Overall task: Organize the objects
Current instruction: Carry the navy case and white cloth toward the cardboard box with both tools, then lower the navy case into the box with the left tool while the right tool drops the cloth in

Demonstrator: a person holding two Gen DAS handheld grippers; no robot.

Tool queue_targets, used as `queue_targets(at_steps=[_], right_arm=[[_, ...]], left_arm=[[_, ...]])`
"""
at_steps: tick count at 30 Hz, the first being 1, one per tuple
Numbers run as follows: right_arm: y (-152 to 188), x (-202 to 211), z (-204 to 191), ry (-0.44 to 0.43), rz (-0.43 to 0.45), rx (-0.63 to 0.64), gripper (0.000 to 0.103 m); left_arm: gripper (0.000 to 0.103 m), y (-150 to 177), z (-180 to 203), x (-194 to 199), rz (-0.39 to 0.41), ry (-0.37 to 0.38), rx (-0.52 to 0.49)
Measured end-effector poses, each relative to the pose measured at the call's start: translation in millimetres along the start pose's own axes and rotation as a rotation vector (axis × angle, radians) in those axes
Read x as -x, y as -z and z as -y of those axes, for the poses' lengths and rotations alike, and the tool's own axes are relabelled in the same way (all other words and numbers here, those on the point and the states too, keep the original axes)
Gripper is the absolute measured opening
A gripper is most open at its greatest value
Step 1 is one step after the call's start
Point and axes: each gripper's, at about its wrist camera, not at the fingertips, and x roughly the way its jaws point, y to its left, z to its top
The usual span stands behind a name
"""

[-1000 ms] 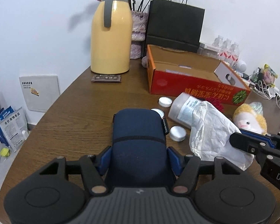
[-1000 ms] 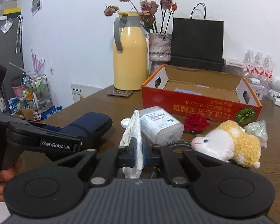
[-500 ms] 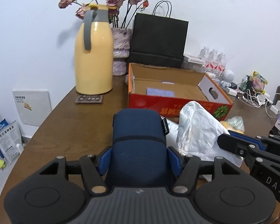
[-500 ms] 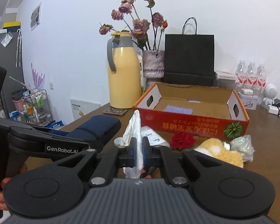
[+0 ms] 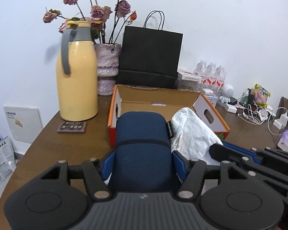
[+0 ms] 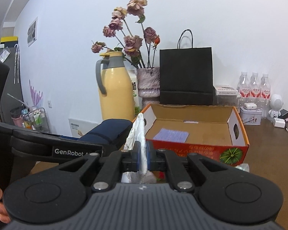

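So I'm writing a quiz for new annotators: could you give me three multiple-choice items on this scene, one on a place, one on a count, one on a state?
1. Where does the black paper bag stand?
A. behind the orange box
B. inside it
C. on the floor

2. How many water bottles stand by the wall?
A. one
B. three
C. six

3. What is the right gripper doing?
A. standing open
B. clamping a white plastic bag
C. clamping a cup

A: the bag rises behind the box's back wall.
B: three caps show.
B: its jaws pinch the white film.
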Motion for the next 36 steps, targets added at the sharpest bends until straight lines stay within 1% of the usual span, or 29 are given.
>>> queue_targets(at_steps=[15,24,29,36], right_arm=[[-27,-68,67,0.03,0.06,-0.044,0.007],[-38,-119,96,0.025,0.078,-0.024,0.007],[-45,-146,110,0.012,0.068,-0.021,0.007],[-48,-181,131,0.007,0.018,-0.011,0.007]], left_arm=[[0.062,-55,27,-82,0.055,0.03,0.018],[0.062,-79,23,-136,0.073,0.018,0.031],[0.062,-89,19,-167,0.064,0.011,0.029],[0.062,-99,13,-210,0.007,0.0,0.028]])
